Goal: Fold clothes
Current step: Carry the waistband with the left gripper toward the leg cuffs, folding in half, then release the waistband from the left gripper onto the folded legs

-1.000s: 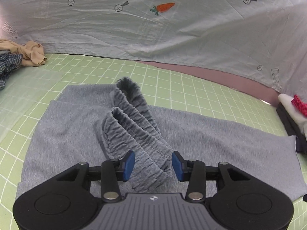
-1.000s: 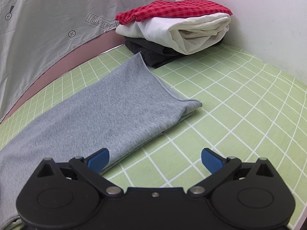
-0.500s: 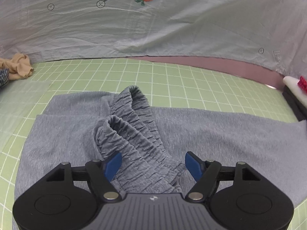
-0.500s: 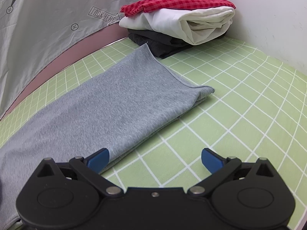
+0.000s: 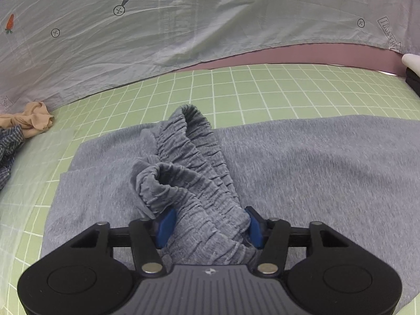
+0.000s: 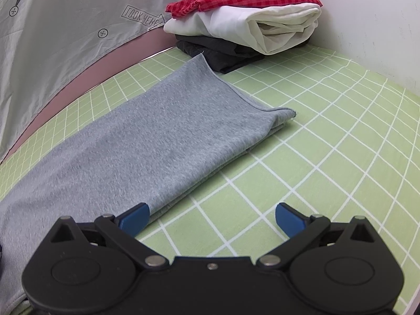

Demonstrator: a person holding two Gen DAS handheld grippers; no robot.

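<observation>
Left wrist view showed the left gripper part-open, its pads straddling the gathered waistband of the grey trousers on the green grid mat. The right gripper was spread wide, holding nothing, one pad beside the trouser leg's near edge.

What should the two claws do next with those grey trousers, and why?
Probably the left gripper should close on the bunched elastic waistband sitting between its open jaws, then carry it over toward the leg ends. The grey trousers already lie folded lengthwise on the green mat, and the right gripper hangs open beside their edge, holding nothing.
</observation>
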